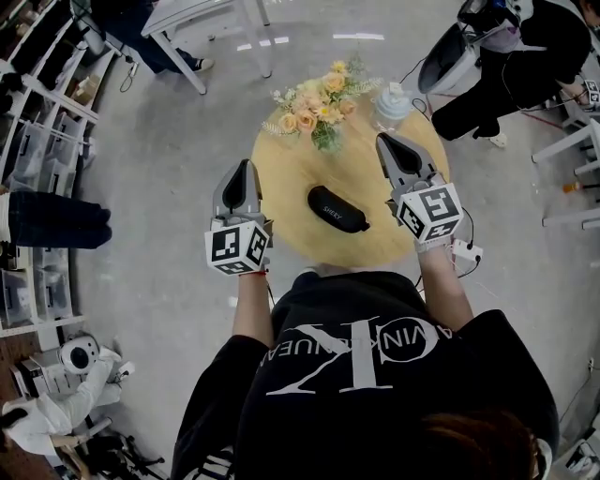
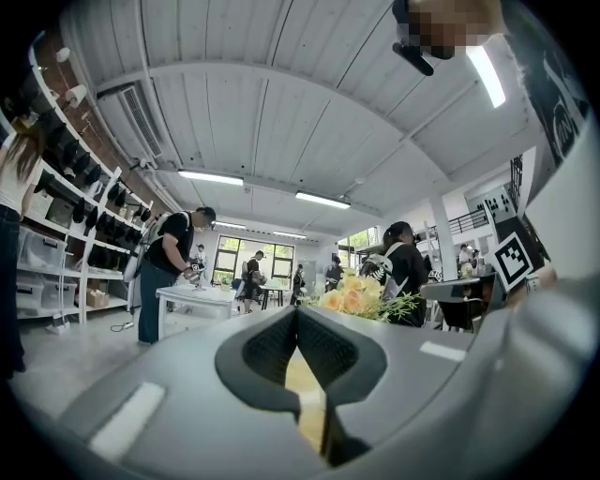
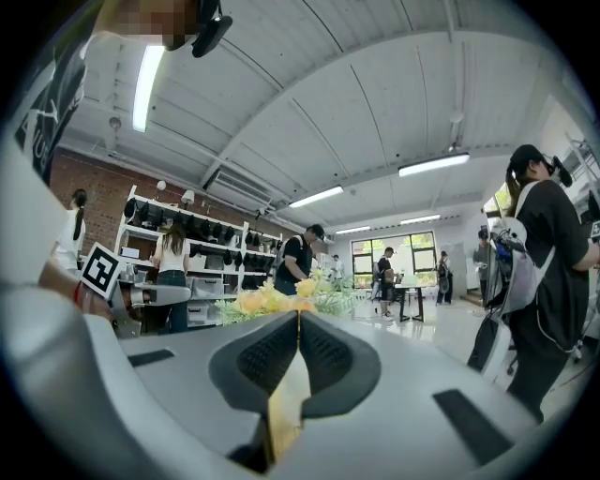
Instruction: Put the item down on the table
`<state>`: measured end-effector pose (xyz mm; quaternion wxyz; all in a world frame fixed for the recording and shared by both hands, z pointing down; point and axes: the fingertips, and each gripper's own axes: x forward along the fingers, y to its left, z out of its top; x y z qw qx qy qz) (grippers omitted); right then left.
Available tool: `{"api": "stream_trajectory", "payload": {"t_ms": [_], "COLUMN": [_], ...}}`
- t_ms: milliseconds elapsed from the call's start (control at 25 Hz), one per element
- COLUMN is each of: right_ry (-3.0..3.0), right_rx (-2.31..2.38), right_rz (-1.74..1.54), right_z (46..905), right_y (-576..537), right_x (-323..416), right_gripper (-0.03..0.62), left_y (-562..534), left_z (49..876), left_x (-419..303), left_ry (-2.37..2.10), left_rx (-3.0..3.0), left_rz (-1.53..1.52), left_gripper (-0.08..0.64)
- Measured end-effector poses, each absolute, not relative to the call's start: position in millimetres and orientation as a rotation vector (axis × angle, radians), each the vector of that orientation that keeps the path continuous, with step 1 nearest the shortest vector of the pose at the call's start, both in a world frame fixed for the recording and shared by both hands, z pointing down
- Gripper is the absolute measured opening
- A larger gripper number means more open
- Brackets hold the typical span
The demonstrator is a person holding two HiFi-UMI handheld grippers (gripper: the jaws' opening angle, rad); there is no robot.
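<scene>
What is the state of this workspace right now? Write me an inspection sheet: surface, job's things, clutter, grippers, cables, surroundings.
Surface: round wooden table, on a grey floor.
Job's things: black case lies flat on the table, touched by neither gripper.
Clutter: flower bouquet and a clear container at the table's far edge.
Grippers: left gripper and right gripper both have their fingers shut with nothing between them, one on each side of the case.
Cables: white power strip with its cord on the floor beside the table.
Surroundings: shelving on the left, a person and a white table nearby.
</scene>
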<state>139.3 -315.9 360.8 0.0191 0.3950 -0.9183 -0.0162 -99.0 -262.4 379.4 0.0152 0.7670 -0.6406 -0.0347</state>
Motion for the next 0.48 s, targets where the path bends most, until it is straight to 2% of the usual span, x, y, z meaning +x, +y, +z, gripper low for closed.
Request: {"api": "stream_trajectory", "payload": {"t_ms": [480], "right_ry": [-2.853], "right_rx": [1.226], "right_rz": [-0.048], "right_z": [362.5], "right_y": [-315.9], "right_x": [138.1], "right_gripper": [0.017], "left_y": [-262.2], "left_z": [380.9], "left_x": [-99.8], "left_ry": [-1.999], "left_rx": [2.380], "left_rz": [-0.086], "left_gripper": [0.012]}}
